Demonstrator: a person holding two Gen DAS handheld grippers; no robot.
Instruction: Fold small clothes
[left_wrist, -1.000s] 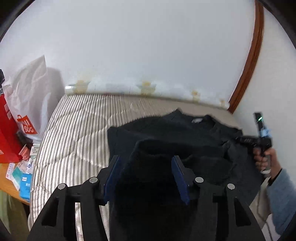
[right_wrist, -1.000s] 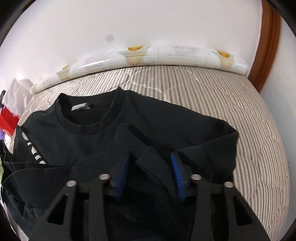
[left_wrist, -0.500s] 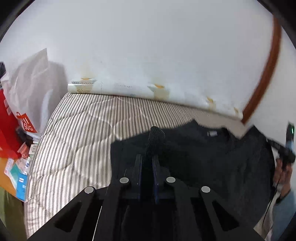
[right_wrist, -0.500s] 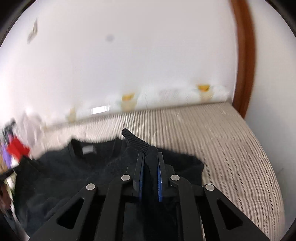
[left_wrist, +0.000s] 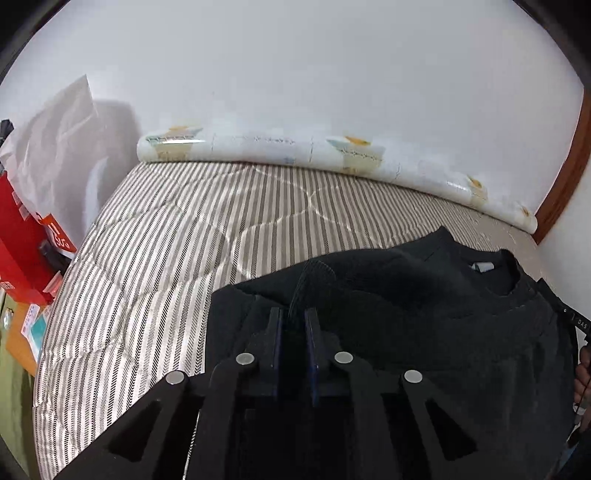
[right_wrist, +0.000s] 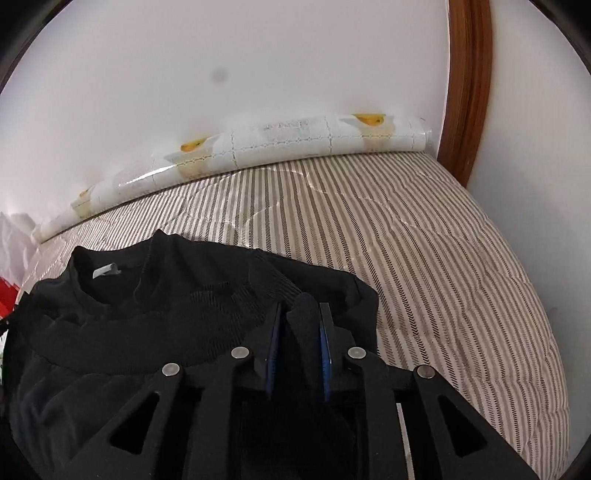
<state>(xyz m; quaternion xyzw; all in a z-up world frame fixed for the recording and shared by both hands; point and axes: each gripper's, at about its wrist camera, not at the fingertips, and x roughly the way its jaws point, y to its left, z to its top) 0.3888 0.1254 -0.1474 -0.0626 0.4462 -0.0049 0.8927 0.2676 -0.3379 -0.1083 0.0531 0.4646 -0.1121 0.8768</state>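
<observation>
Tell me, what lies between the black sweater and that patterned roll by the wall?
Only bare striped mattress lies between black sweater and patterned roll, shown in both wrist views.

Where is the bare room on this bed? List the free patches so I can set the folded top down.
Free: the striped quilt between the black sweatshirt and the flower-printed roll at the wall, and the strip beside the white plastic bag. Also free: the quilt right of the sweatshirt, toward the wooden door frame. Crowded: the near edge, under both claws.
</observation>
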